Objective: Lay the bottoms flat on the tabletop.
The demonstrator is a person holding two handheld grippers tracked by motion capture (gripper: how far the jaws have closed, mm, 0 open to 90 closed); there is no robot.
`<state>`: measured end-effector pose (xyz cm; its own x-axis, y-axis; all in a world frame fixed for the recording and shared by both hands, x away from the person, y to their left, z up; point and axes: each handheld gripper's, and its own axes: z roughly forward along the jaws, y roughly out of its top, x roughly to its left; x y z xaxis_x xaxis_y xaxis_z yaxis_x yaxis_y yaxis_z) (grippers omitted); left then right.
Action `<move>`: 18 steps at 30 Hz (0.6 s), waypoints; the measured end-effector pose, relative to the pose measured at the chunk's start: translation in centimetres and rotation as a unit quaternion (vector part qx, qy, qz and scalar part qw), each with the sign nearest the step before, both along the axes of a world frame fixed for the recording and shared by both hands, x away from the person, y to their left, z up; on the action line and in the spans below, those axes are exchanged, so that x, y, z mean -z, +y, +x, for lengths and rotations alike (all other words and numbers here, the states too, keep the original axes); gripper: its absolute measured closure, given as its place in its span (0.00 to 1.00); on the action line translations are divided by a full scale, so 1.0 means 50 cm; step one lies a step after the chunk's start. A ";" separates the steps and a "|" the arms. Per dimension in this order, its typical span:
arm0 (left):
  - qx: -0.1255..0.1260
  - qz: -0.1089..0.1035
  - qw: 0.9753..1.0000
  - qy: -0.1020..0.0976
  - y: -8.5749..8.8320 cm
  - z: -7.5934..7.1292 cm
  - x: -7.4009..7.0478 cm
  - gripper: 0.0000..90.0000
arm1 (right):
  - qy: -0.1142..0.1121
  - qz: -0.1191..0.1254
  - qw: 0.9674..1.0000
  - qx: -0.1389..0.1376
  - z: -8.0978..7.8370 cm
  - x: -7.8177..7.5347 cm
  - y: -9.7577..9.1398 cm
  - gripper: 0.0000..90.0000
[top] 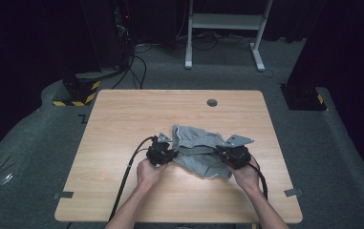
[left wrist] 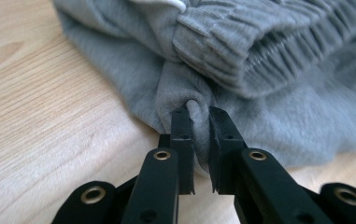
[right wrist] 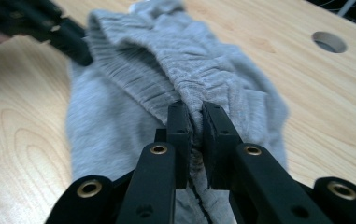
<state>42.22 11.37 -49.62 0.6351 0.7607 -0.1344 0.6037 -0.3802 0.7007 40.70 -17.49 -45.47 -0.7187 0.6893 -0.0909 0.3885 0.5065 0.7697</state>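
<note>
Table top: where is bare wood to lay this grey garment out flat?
The table is bare along the far strip between the garment and the round cable hole, and over its whole left part beyond the left tool. The near middle is crowded: both hands, the right tool, both pinching cloth.

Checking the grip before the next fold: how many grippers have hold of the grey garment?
2. The left gripper pinches the grey garment at its left edge; the right gripper pinches its right side.
</note>
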 end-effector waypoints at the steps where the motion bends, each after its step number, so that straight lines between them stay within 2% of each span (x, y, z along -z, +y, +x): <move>1: 0.004 0.000 1.000 -0.003 0.003 -0.008 -0.002 0.91 | -0.002 0.002 1.000 0.005 0.001 -0.003 -0.004 0.92; 4: 0.014 0.000 1.000 -0.007 0.010 -0.038 -0.003 0.91 | -0.009 0.009 1.000 0.019 0.005 -0.013 -0.021 0.92; 6: 0.023 0.021 0.999 -0.019 0.008 -0.061 -0.004 0.91 | -0.010 0.009 1.000 0.024 0.007 -0.015 -0.025 0.92; 9: 0.029 0.019 0.999 -0.021 0.014 -0.086 -0.004 0.91 | -0.012 0.010 0.999 0.046 0.021 -0.024 -0.043 0.92; 10: 0.030 0.011 0.999 -0.016 0.019 -0.097 -0.002 0.91 | -0.009 0.012 0.998 0.054 0.026 -0.024 -0.048 0.92; 11: 0.030 0.011 0.999 -0.016 0.019 -0.097 -0.002 0.91 | -0.009 0.012 0.998 0.054 0.026 -0.024 -0.048 0.92; 12: 0.034 0.013 0.999 -0.016 0.023 -0.107 -0.001 0.91 | 0.001 0.020 0.997 0.072 0.041 -0.020 -0.060 0.92; 13: 0.034 0.013 0.999 -0.016 0.023 -0.107 -0.001 0.91 | 0.001 0.020 0.997 0.072 0.041 -0.020 -0.060 0.92; 15: 0.035 0.004 0.999 -0.012 0.029 -0.117 0.002 0.91 | 0.021 0.028 0.995 0.094 0.060 -0.010 -0.071 0.92; 16: 0.038 0.000 0.999 -0.009 0.033 -0.121 0.003 0.91 | 0.046 0.024 0.993 0.111 0.080 0.008 -0.077 0.92; 17: 0.038 0.000 0.999 -0.009 0.033 -0.121 0.003 0.91 | 0.046 0.024 0.993 0.111 0.080 0.008 -0.077 0.92; 18: 0.039 -0.002 0.999 -0.009 0.033 -0.122 0.003 0.90 | 0.070 0.008 0.990 0.120 0.095 0.028 -0.075 0.90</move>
<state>36.12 13.04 -49.77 0.6945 0.7083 -0.1262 0.5599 -0.4220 0.7130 45.43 -21.22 -46.89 -0.5385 0.8426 0.0098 0.6000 0.3753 0.7065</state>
